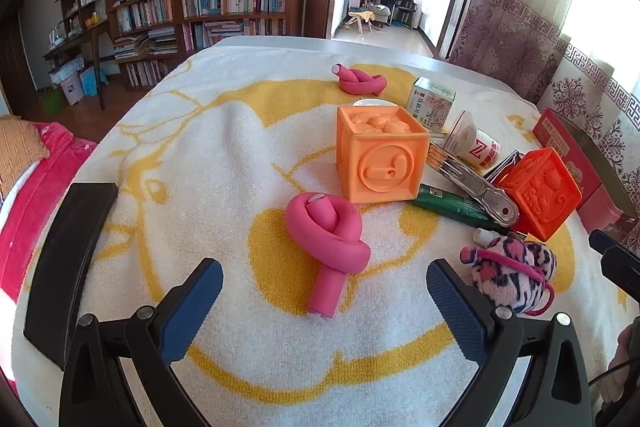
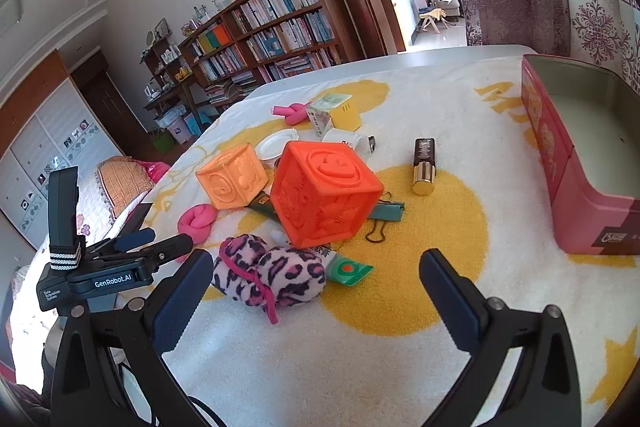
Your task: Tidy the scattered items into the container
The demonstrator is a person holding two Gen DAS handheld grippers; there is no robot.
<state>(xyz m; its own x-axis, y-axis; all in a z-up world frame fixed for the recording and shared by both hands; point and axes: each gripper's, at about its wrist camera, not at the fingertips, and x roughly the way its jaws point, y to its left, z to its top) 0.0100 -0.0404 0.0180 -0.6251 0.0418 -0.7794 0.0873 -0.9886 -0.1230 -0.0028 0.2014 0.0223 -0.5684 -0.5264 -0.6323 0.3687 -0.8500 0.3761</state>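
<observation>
Clutter sits mid-towel (image 1: 224,155): light orange cube (image 1: 380,155), darker orange cube (image 2: 324,195), knotted pink foam roller (image 1: 328,239), leopard-print plush (image 2: 272,271). Pink tin (image 2: 576,187) waits empty at the towel's right edge. Left gripper (image 1: 324,291) and right gripper (image 2: 316,279) both gape wide, holding nothing.

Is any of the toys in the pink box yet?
Not yet. The pink box looks empty. Both grippers, left and right, are open and hold nothing. The red-orange cube, light orange cube, pink knots and leopard plush all wait on the towel.
</observation>
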